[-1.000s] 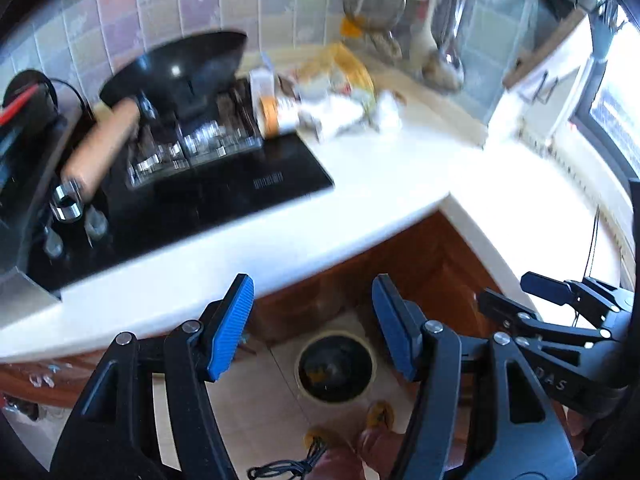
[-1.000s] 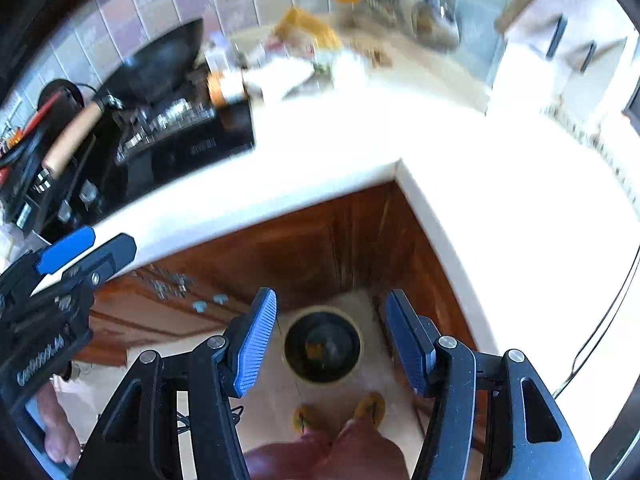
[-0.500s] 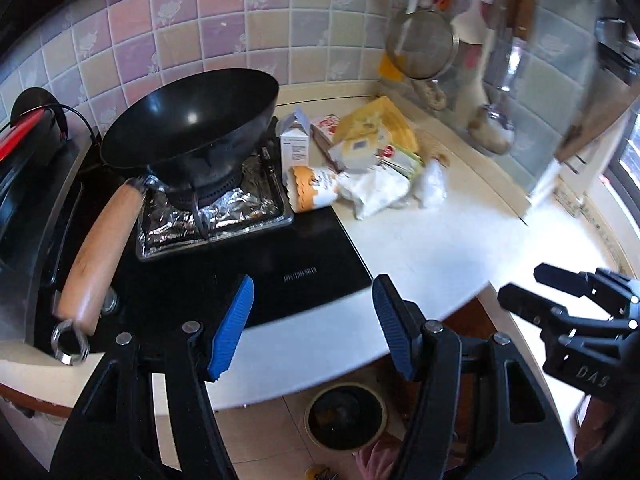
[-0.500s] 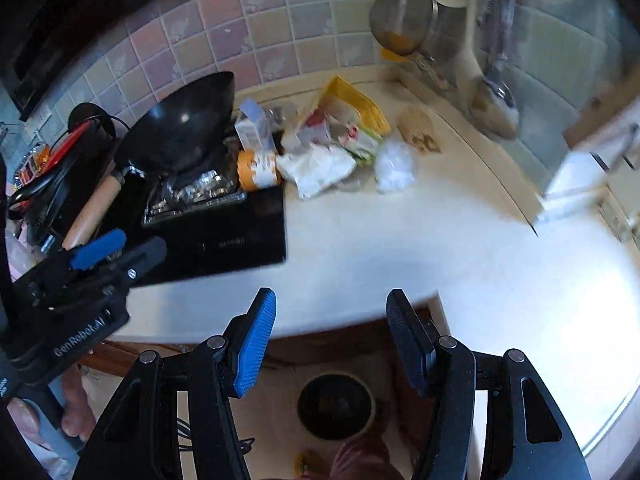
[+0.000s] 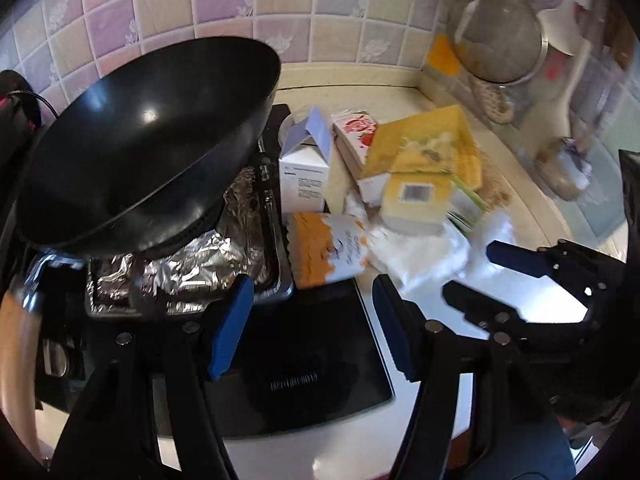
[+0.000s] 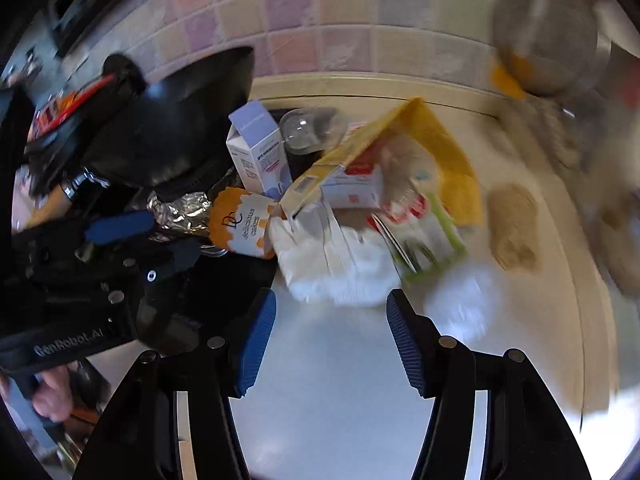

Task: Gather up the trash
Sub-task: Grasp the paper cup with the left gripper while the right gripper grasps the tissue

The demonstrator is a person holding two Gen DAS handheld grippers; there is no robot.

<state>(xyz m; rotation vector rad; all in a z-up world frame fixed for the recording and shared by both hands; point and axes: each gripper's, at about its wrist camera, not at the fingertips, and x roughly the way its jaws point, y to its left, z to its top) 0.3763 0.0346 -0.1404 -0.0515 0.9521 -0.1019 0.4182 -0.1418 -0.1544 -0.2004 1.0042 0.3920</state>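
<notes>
The white countertop [image 6: 340,380] now fills both views; a second ago the floor bin did. Both grippers, left [image 5: 312,328] and right [image 6: 330,340], have closed on the trash pile [image 6: 360,216] beside the wok [image 5: 144,140], jaws spread, empty; picking can begin.

The wall tiles [image 5: 224,4] are showing pink, lilac and cream squares with pale flower prints. The wok [image 5: 144,140] is gleaming black over crinkled silver foil [image 5: 188,268]. Both tongs [image 5: 312,332] [image 6: 330,344] are wearing ribbed blue pads on black. Among the trash, a yellow box [image 5: 428,152] is glowing, a scalloped orange-and-white cup [image 5: 324,248] is lying beside what is possibly white tissue [image 6: 336,264], on the cream counter [image 6: 340,380].
</notes>
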